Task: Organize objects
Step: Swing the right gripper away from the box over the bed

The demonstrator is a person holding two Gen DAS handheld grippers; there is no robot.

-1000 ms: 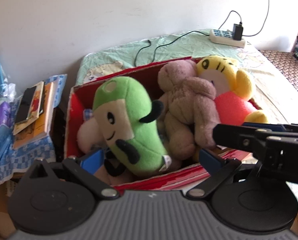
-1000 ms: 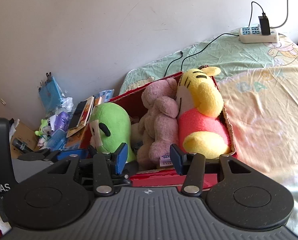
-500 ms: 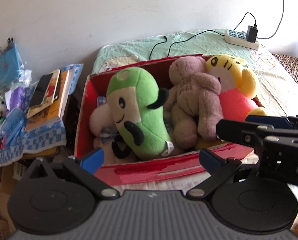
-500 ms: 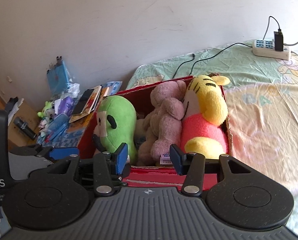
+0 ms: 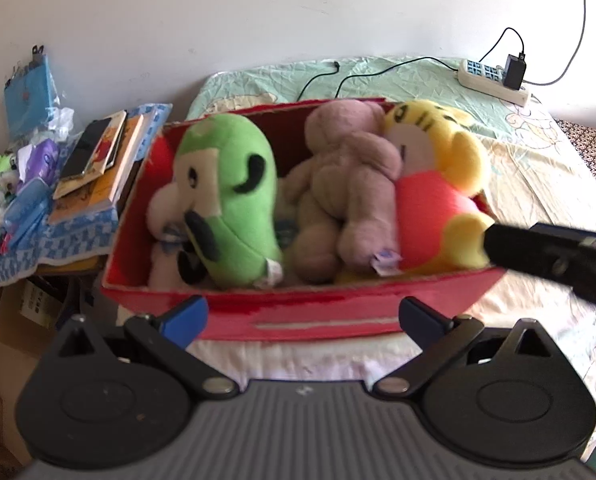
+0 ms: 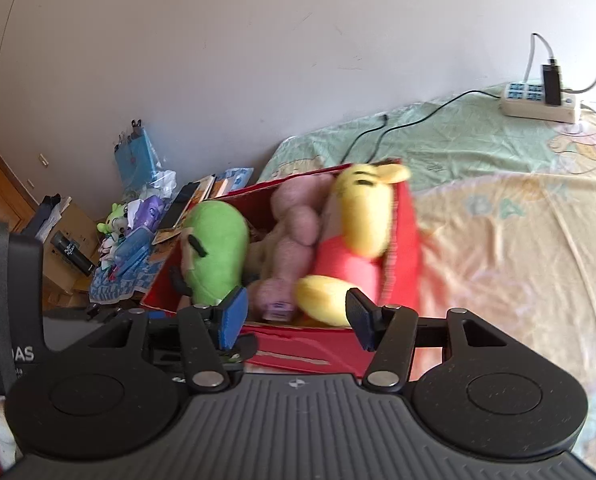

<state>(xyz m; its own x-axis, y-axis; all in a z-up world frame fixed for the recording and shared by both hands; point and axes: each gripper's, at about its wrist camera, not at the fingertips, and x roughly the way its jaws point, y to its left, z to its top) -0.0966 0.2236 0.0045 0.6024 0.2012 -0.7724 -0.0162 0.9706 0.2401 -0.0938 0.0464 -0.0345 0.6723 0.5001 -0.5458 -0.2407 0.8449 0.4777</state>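
Left gripper [image 5: 304,316] is hanging released, fingers wide apart and empty, just before the red box [image 5: 298,312] sitting on the bed [image 5: 538,168]; a green plush [image 5: 229,200], brown bear [image 5: 346,200] and yellow tiger plush [image 5: 438,184] are lying side by side inside. Right gripper [image 6: 295,316] is also gaping, gripping nothing, near the box's [image 6: 402,248] front rim.

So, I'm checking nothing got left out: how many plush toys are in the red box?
4 visible: a green one at left, a whitish one partly hidden behind it, a brown bear in the middle, a yellow tiger at right. More may lie underneath.
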